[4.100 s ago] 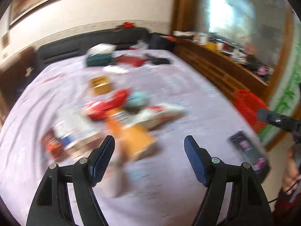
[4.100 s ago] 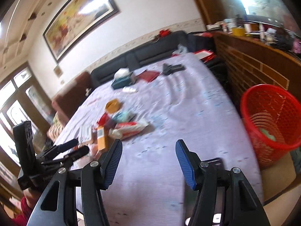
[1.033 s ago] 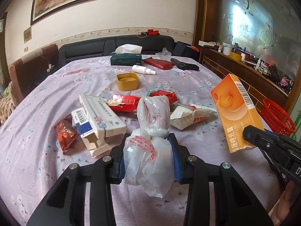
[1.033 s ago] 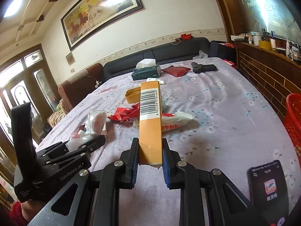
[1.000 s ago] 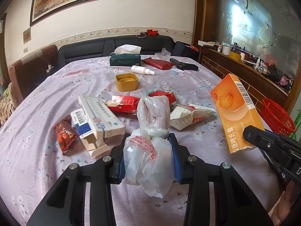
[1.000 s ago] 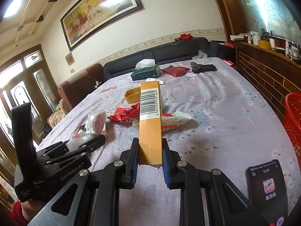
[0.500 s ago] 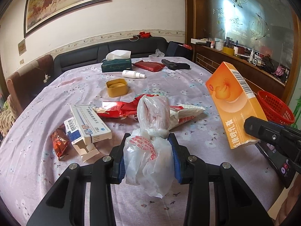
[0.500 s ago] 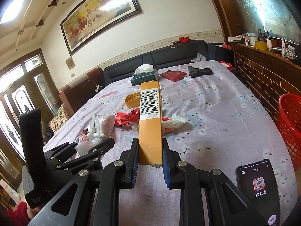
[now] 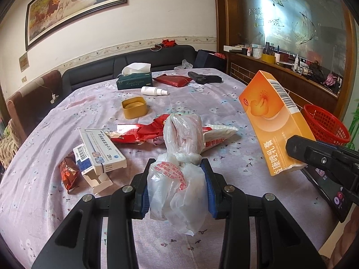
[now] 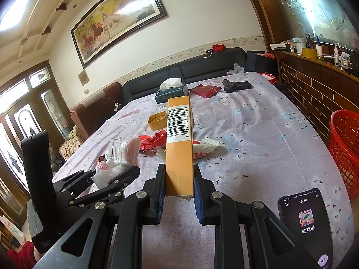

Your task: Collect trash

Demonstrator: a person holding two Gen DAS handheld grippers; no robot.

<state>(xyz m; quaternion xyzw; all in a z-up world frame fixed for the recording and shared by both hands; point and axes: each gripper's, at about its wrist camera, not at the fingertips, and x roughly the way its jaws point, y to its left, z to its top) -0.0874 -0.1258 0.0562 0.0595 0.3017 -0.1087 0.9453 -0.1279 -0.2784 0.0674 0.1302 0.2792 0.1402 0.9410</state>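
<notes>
My left gripper (image 9: pixel 177 179) is shut on a knotted clear plastic bag (image 9: pixel 179 168), held above the table; the same bag (image 10: pixel 119 154) shows at the left of the right wrist view. My right gripper (image 10: pixel 178 190) is shut on the lower end of a long orange carton (image 10: pixel 179 143), which stands tilted up at the right of the left wrist view (image 9: pixel 271 121). On the purple floral tablecloth (image 9: pixel 202 98) lie a red wrapper (image 9: pixel 139 132), a white snack packet (image 9: pixel 219 136), a white and blue medicine box (image 9: pixel 98 154) and a small red packet (image 9: pixel 68 172).
A red mesh basket (image 10: pixel 345 150) stands on the floor at the table's right side. Farther back lie a yellow tin (image 9: pixel 134 107), a tissue box (image 9: pixel 134 81), a white bottle (image 9: pixel 154 91), a red pouch (image 9: pixel 174 80) and a black object (image 9: pixel 204 77). A phone (image 10: pixel 305 224) is mounted low right.
The left gripper has drifted back and rolled slightly with the bag; the table items now sit a little farther off. The right gripper keeps the carton still.
</notes>
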